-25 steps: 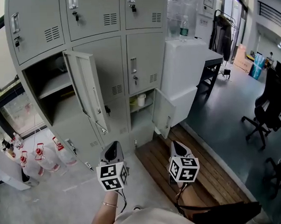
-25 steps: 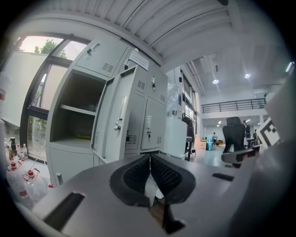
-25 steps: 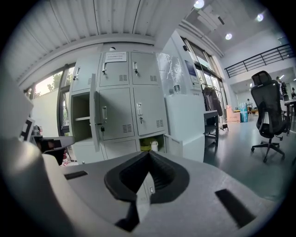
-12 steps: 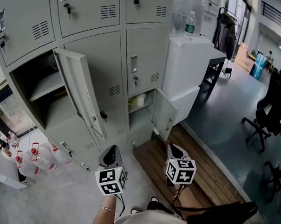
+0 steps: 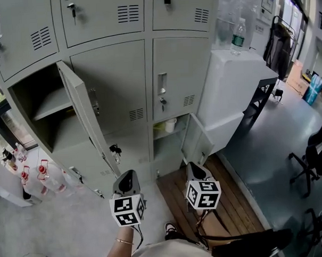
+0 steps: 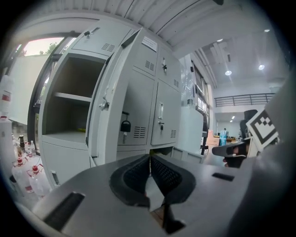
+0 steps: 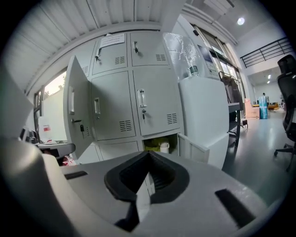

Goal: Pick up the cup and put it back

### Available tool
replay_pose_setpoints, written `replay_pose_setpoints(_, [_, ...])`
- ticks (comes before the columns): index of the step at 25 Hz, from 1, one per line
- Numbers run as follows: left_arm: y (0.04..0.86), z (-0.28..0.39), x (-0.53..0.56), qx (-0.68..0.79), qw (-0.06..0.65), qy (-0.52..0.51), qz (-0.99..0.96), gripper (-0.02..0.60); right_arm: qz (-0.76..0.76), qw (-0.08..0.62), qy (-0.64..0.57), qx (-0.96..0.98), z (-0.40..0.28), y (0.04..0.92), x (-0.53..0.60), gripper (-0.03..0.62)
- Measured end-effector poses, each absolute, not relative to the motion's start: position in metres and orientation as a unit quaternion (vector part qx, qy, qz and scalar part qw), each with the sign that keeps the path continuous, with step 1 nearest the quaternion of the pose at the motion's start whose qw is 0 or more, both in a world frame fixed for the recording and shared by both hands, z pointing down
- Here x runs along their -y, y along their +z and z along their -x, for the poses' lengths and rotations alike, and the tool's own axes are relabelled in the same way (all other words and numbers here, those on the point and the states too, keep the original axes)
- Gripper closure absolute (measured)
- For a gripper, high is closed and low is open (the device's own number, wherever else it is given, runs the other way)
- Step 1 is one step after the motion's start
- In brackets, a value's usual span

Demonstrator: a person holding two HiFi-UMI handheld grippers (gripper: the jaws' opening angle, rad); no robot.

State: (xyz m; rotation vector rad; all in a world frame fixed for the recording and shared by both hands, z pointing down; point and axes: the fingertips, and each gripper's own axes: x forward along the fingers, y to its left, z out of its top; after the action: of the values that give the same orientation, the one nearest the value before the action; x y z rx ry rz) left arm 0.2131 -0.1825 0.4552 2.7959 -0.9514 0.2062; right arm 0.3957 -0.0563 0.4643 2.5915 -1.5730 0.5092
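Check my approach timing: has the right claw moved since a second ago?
Yes: the right claw has drawn closer to the low locker's open door.

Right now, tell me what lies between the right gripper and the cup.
Nothing stands there, by the right gripper view: the right gripper faces the cup, with the open door off to its right.

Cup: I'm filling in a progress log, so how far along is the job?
Done: the low locker door stands open, showing the cup on its shelf. In hand: nothing; the left gripper and right gripper are shut, empty, short of the lockers. Left: grasp the cup, lift it, put it back.
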Motion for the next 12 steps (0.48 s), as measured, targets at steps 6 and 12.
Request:
replay_pose_setpoints(6, [0.442, -0.237, 0.192, 0.334, 0.084, 0.061, -0.937, 0.571, -0.830, 0.045, 0.162, 0.532, -0.420, 0.459, 0.083, 0.602])
replay_pose_setpoints(12, [0.451, -0.240, 0.187, 0.331, 0.077, 0.068, -0.938, 0.571, -0.824, 0.059, 0.154, 0.542, -0.413, 0.472, 0.094, 0.602])
